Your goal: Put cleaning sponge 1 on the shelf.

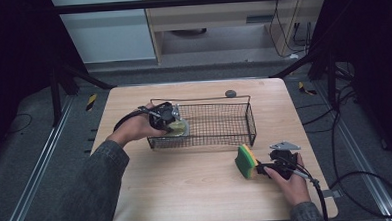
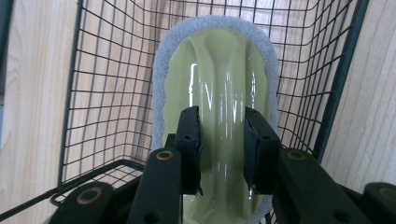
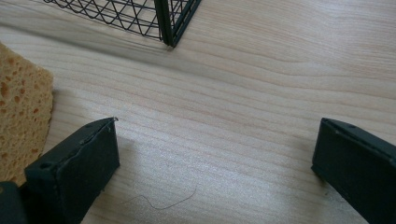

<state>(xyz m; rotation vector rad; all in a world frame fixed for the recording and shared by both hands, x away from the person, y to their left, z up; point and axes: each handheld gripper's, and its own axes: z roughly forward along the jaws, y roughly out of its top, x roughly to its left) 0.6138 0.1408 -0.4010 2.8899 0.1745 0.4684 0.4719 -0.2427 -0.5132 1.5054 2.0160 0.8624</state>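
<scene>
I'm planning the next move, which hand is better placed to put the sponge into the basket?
Probably right: the right gripper has open jaws beside the sponge, while the left gripper is shut on the scrubber in the basket.

The scrubber [image 2: 219,84], a glossy pale-green plastic grip edged with a grey abrasive pad, sat inside the black wire basket [image 1: 244,119] at its nine o'clock end, its raised central ridge clamped between two black pads. The yellow-and-green sponge [image 1: 246,161] stood on edge on the table, at five o'clock from the basket.
</scene>
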